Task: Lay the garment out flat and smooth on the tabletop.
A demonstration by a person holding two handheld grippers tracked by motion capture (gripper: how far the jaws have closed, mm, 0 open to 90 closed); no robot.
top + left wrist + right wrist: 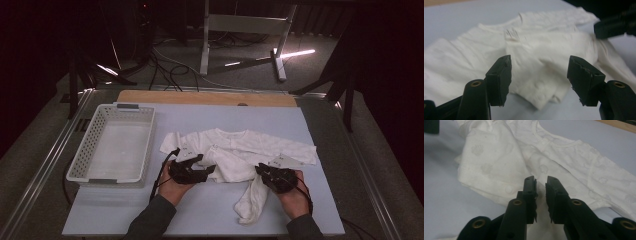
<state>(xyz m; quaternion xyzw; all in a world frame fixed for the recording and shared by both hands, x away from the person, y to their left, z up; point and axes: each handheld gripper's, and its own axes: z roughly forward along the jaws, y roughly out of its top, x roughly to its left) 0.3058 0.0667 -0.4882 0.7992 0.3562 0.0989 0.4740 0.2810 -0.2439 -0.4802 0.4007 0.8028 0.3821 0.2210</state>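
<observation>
Two dark-sleeved forearms are seen nearest the high cam at the bottom edge, each w/ a black two-jaw gripper. One white patterned cotton baby garment [240, 155] is spread on the pale blue table mat [200, 210], roughly mid-mat, w/ one part trailing toward the near edge between the hands. One white perforated plastic basket [85, 170] is set at the mat's left edge, well apart from the garment's bulk but near its left sleeve. Bare mat is left in front of the garment, along the near edge, and to its right up to the mat's right edge; a wooden board strip [205, 97] is seen along the far edge.

L gripper [539, 77]: jaws are held apart, released, nothing pinched. A folded corner of the garment [536, 75] is seen lying between and beyond the pads, not pressed by them; whether a pad brushes the cloth can't be told. In the high view the L gripper [206, 166] is seen at the garment's near-left edge.

R gripper [541, 195]: jaws are nearly together, a narrow gap left. White cloth [564, 165] is seen in that gap; a grasp on the garment's near edge is read from the high view, where the R gripper [261, 171] is seen on the cloth at the trailing part.

Count: 2 grippers, 1 garment, 1 basket, 1 mat.
</observation>
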